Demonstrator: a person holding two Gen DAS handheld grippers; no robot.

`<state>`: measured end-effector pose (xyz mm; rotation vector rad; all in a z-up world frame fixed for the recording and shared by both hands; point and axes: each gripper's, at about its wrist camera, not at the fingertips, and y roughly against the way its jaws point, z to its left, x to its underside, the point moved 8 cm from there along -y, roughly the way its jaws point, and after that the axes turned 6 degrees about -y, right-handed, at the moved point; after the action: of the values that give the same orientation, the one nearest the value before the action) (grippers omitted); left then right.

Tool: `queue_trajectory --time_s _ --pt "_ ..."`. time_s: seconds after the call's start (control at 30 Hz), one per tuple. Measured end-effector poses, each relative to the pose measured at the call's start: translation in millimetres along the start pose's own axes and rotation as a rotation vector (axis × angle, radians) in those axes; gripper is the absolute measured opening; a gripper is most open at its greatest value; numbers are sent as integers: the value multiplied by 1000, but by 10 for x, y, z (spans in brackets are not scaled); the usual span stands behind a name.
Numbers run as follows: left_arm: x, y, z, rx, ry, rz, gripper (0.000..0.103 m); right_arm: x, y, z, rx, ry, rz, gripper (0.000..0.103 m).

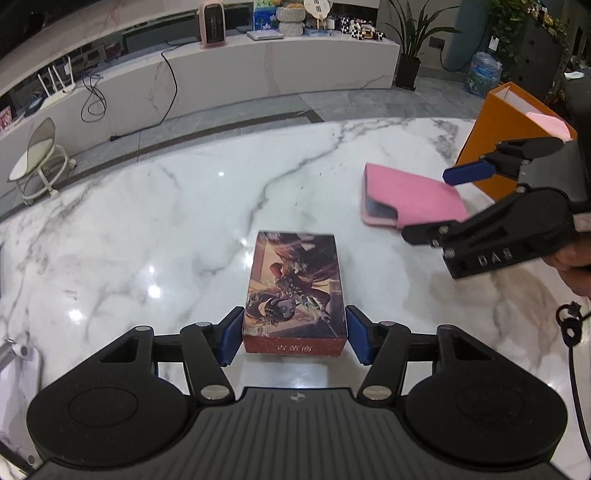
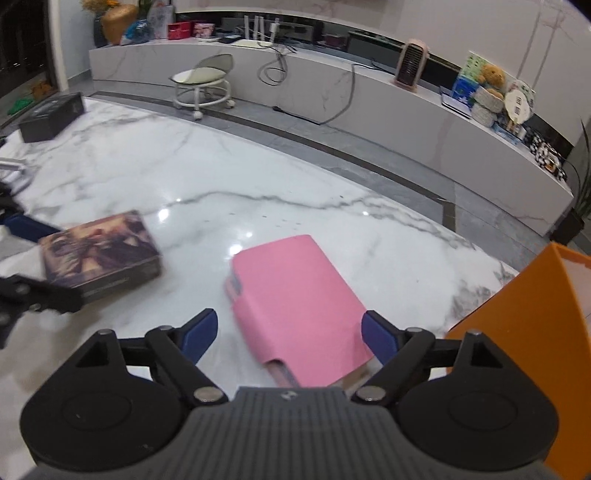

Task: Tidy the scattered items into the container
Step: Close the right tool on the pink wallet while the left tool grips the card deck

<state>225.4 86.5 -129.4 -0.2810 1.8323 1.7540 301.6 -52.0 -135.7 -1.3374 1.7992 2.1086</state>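
Beyond the marble table [image 1: 147, 229]: white stool [image 2: 202, 83], pink heater [image 1: 211, 22], potted plant [image 1: 412, 40], water jug [image 1: 482, 72].

On the marble surface [image 1: 155, 229], the left gripper [image 1: 294, 338] clamps its jaws on an illustrated box [image 1: 295, 291], while a pink case [image 1: 410, 197] lies beside the orange container [image 1: 506, 125].

White marble table [image 1: 155, 229] with illustrated card box [image 1: 295, 291], pink case [image 1: 410, 195], orange container [image 1: 509, 129], black box [image 2: 51, 116]
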Motion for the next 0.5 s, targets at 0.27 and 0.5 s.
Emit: queue_trajectory --time_s 0.27,0.5 --pt "75 -78 14 13 -35 16 73 -16 -197 -121 19 -71 -4 102" --pt "32 -76 -18 -9 -57 -5 86 5 -187 -73 3 -74 49 101"
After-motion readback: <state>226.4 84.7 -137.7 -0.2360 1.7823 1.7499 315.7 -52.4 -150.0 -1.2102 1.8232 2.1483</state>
